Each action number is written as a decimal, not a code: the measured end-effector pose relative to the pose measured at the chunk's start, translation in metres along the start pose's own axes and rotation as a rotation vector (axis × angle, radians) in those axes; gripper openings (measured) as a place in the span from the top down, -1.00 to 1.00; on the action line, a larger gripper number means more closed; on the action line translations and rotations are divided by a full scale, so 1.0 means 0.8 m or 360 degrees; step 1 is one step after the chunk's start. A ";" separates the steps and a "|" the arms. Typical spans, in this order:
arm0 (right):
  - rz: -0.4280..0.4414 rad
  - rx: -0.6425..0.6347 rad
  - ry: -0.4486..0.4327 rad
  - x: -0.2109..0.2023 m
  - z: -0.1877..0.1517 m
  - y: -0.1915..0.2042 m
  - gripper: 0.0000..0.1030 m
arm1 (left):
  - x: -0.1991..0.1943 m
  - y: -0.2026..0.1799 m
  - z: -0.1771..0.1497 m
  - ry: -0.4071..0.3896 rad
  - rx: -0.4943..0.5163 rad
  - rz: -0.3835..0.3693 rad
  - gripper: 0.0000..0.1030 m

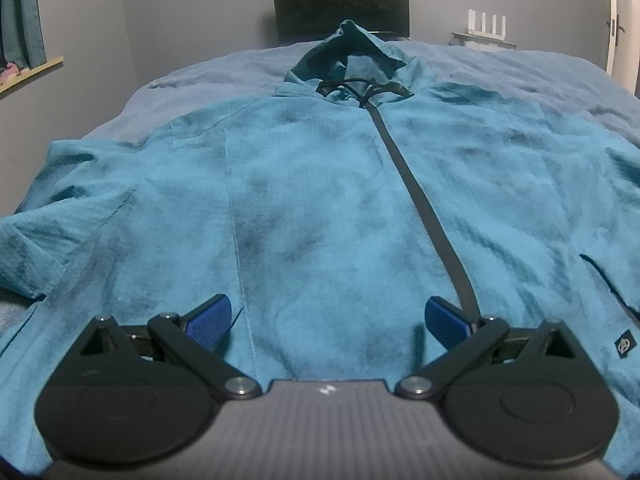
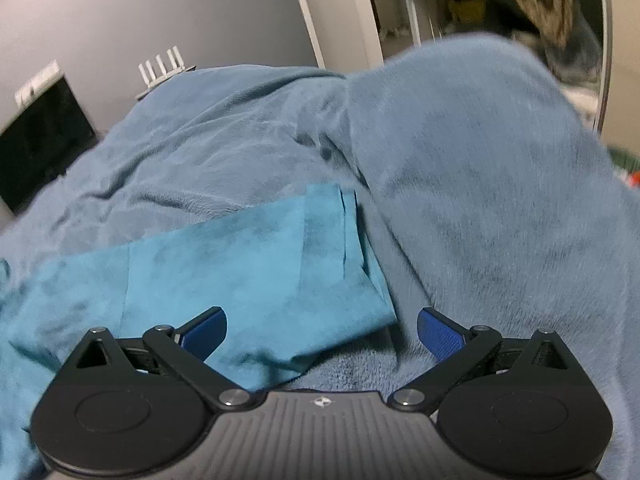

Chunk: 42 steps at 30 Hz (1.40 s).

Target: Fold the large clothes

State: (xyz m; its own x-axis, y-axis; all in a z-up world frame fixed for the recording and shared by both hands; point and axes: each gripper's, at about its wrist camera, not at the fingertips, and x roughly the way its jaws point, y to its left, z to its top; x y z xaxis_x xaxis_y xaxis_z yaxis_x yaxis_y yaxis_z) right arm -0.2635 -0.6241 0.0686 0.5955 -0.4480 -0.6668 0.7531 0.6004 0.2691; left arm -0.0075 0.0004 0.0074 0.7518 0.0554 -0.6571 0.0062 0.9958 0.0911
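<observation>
A large teal hooded jacket (image 1: 320,184) lies spread face up on the bed, its dark zipper (image 1: 420,200) running up to the hood (image 1: 352,56) at the far end. My left gripper (image 1: 327,322) is open and empty, low over the jacket's hem near the zipper. In the right wrist view one teal sleeve (image 2: 248,264) lies flat on the bedding, its cuff end pointing right. My right gripper (image 2: 322,334) is open and empty, just above the sleeve's cuff edge.
A grey-blue fleece blanket (image 2: 480,184) covers the bed and bunches into a high fold right of the sleeve. A dark monitor (image 1: 340,0) and a white router (image 1: 486,24) stand beyond the bed. A door (image 2: 332,8) stands at the back right.
</observation>
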 end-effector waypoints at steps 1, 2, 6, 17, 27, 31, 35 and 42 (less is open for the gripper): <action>0.0004 0.0017 0.0010 0.007 -0.002 -0.004 -0.96 | 0.001 -0.001 0.000 0.0002 0.0006 0.0003 -1.00; 0.0006 0.0039 0.0021 0.012 -0.004 -0.008 -0.93 | 0.001 -0.002 -0.001 0.0004 0.0012 0.0006 -1.00; 0.0118 0.0211 0.0043 0.031 -0.017 -0.023 -0.75 | 0.001 -0.004 -0.002 0.0002 0.0030 0.0014 -1.00; 0.0158 0.0224 -0.0103 0.044 -0.012 0.006 0.76 | -0.009 -0.004 0.009 -0.0083 0.0043 0.0006 -1.00; 0.0451 -0.0161 -0.0372 -0.020 0.029 0.185 0.86 | -0.028 0.014 0.037 -0.0171 -0.0009 -0.0047 -1.00; 0.0610 -0.0271 -0.0372 -0.027 0.025 0.277 0.86 | -0.032 0.027 0.045 -0.0194 -0.0059 -0.0050 -1.00; 0.0718 -0.0389 -0.0305 -0.029 0.000 0.361 0.86 | -0.033 0.042 0.050 -0.0180 -0.0114 -0.0068 -1.00; 0.0858 -0.0612 -0.0147 -0.035 -0.079 0.494 0.86 | -0.027 0.068 0.055 -0.0137 -0.0226 -0.0054 -1.00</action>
State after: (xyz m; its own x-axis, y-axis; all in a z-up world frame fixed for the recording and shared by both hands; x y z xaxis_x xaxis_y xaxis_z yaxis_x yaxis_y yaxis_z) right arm -0.0003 -0.3327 0.1498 0.8949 -0.0636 -0.4417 0.2001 0.9418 0.2700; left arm 0.0055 0.0505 0.0595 0.8063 0.0209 -0.5911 -0.0560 0.9976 -0.0410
